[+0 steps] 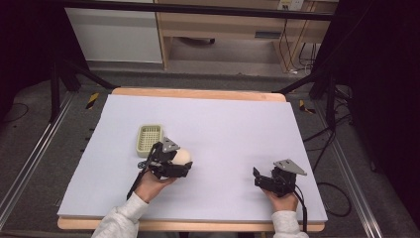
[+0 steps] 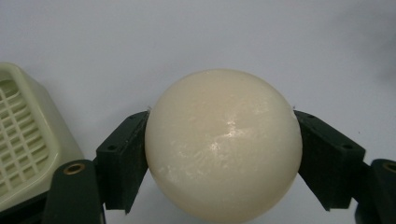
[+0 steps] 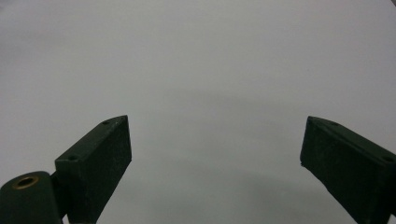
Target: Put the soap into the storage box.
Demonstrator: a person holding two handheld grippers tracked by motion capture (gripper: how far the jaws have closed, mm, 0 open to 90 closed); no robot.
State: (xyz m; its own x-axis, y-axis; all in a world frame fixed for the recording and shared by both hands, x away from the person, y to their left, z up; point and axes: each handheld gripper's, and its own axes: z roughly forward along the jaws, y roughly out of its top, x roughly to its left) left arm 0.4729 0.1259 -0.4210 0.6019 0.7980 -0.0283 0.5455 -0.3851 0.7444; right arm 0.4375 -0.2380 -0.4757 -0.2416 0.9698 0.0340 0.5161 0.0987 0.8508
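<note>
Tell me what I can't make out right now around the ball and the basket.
- Underside of the ball: cut off by the bottom edge in the left gripper view; lifted or resting, unclear.
- Basket: cut by the left edge there.
- Ball in the high view: partly hidden by the left gripper.

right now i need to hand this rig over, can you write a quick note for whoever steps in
Left tool: shut on the cream ball, one jaw pressed to each side of it.
Right tool: open, holding nothing, over bare sheet at the near right of the table.
Green basket: on the sheet just beyond and left of the ball, nothing visible inside.
Done: the ball is gripped.
Left: probably placing the ball in the basket, a short move away; the pictures do not settle whether the ball is lifted off the sheet.
</note>
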